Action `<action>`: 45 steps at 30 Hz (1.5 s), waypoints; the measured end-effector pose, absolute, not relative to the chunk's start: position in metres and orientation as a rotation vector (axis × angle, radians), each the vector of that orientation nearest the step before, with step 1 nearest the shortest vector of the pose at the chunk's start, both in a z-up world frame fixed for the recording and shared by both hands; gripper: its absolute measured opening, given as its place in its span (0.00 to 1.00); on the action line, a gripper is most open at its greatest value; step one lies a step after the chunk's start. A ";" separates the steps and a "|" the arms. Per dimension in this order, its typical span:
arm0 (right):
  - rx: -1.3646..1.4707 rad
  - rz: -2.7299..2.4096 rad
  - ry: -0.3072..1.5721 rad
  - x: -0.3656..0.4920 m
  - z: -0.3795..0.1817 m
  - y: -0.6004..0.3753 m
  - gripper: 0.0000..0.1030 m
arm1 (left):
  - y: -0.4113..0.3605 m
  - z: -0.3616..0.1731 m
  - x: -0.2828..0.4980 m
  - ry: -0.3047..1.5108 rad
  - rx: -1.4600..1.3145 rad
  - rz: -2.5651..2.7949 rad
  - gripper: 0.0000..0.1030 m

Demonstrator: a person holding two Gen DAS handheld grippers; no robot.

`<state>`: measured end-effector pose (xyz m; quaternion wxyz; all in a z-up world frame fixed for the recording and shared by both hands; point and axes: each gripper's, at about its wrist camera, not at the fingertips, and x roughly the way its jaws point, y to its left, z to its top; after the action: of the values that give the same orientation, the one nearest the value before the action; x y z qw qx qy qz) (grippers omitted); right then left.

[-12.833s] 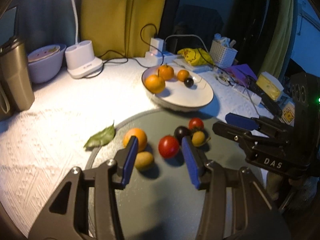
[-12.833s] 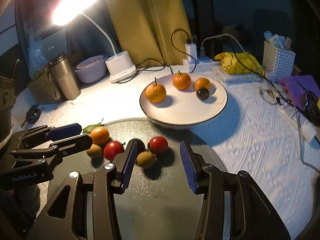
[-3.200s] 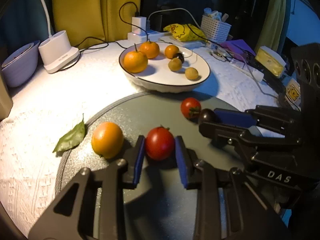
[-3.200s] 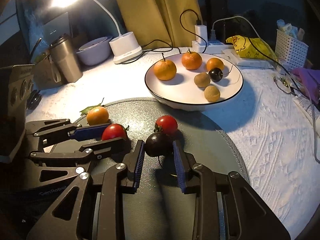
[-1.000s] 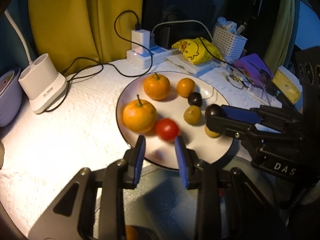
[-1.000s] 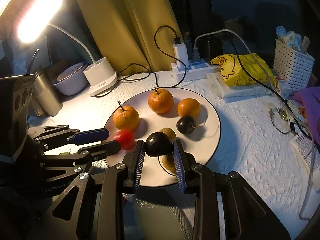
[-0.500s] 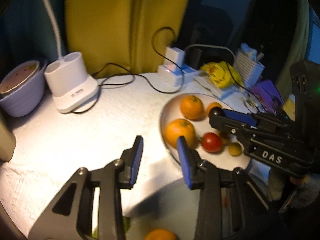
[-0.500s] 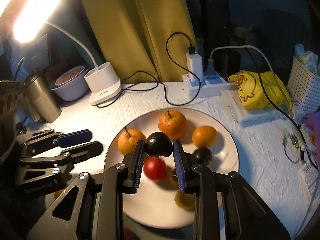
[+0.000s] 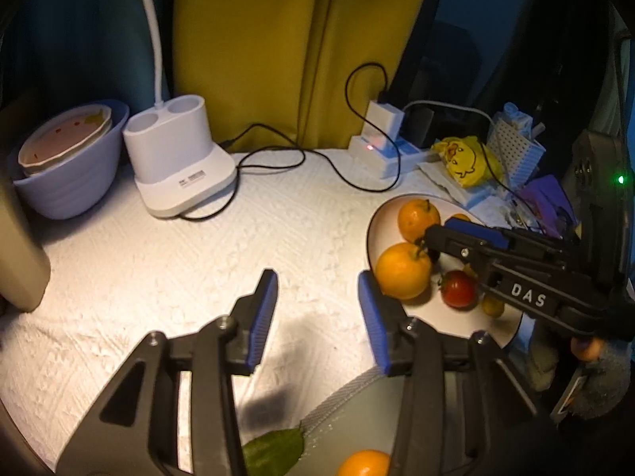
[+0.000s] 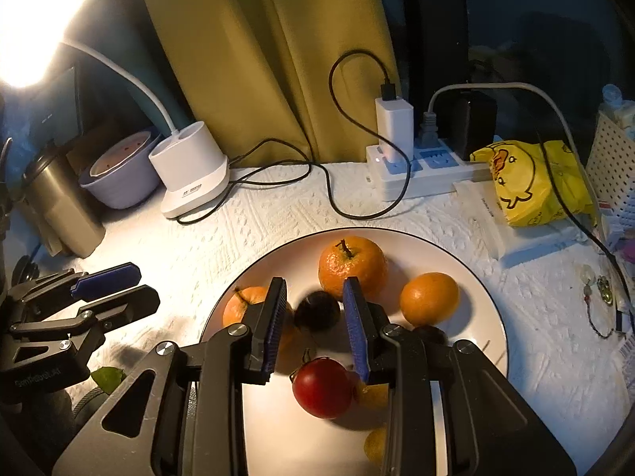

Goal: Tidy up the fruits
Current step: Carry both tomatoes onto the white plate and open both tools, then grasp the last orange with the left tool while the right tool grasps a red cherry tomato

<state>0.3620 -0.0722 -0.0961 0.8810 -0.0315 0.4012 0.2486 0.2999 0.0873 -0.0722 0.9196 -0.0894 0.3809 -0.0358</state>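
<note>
A white plate [image 10: 472, 273] holds three oranges [image 10: 351, 265], a red tomato [image 10: 322, 388], small yellow fruits and dark fruits. My right gripper [image 10: 315, 323] is open above the plate; a dark plum [image 10: 316, 311] sits blurred between its jaws, free of the pads. My left gripper [image 9: 315, 317] is open and empty over the white cloth, left of the plate [image 9: 371, 238]. One orange [image 9: 363, 463] lies on the grey mat [image 9: 357, 404] at the bottom edge of the left wrist view.
A white lamp base [image 10: 192, 168] with cable, a lilac bowl [image 9: 67, 166] and a steel mug [image 10: 59, 202] stand at the back left. A power strip [image 10: 412, 168], a yellow bag [image 10: 532, 180] and a white basket [image 10: 613, 166] stand behind the plate. A green leaf [image 9: 274, 450] lies beside the mat.
The right gripper has opened and let go of the dark plum over the plate. The left gripper has opened wider and swung further left, away from the plate.
</note>
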 end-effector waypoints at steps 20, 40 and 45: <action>-0.074 0.511 0.772 0.299 -0.055 -0.085 0.31 | 0.072 -0.042 0.243 0.728 -0.147 -0.096 0.43; -0.073 0.503 0.772 0.239 -0.050 -0.103 0.31 | 0.065 -0.046 0.183 0.741 -0.138 -0.071 0.43; -0.062 0.508 0.770 0.228 -0.052 -0.106 0.31 | 0.065 -0.051 0.175 0.756 -0.141 -0.063 0.44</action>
<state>0.2284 -0.1061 -0.0522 0.8950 -0.0300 0.3715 0.2450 0.1746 0.0648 -0.0510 0.9264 -0.0687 0.3688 -0.0309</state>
